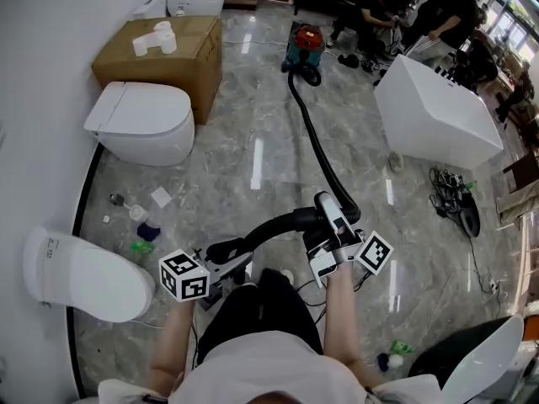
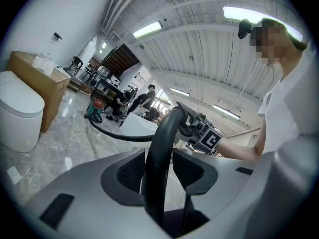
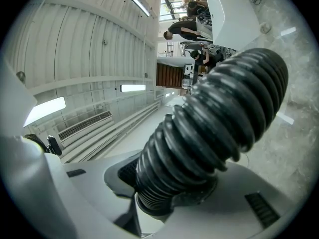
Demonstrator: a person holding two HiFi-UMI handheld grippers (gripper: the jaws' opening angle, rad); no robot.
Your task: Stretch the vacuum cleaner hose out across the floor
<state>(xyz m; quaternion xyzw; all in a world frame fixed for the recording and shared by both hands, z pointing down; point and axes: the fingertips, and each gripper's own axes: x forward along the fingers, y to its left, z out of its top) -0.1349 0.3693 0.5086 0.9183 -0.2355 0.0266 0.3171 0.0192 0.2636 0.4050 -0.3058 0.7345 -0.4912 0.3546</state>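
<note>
A red and teal vacuum cleaner [image 1: 305, 47] stands far back on the marble floor. Its black ribbed hose [image 1: 316, 141] runs from it toward me in a nearly straight line. My right gripper [image 1: 324, 210] is shut on the ribbed hose [image 3: 214, 133], which fills the space between its jaws [image 3: 169, 183]. From there a smooth black curved tube [image 1: 269, 225] arcs left to my left gripper [image 1: 226, 251]. That gripper [image 2: 158, 173] is shut on the tube [image 2: 160, 153] close to its end. The left gripper view also shows the right gripper's marker cube [image 2: 209, 139] and the vacuum cleaner [image 2: 94, 111].
A white toilet [image 1: 143, 120] and a cardboard box [image 1: 164, 53] stand at the left, another toilet [image 1: 80, 276] nearer me. A white bathtub [image 1: 438, 112] is at the right, with cables [image 1: 450, 196] beside it. People [image 1: 438, 15] are at the back. Small litter [image 1: 139, 217] lies on the floor.
</note>
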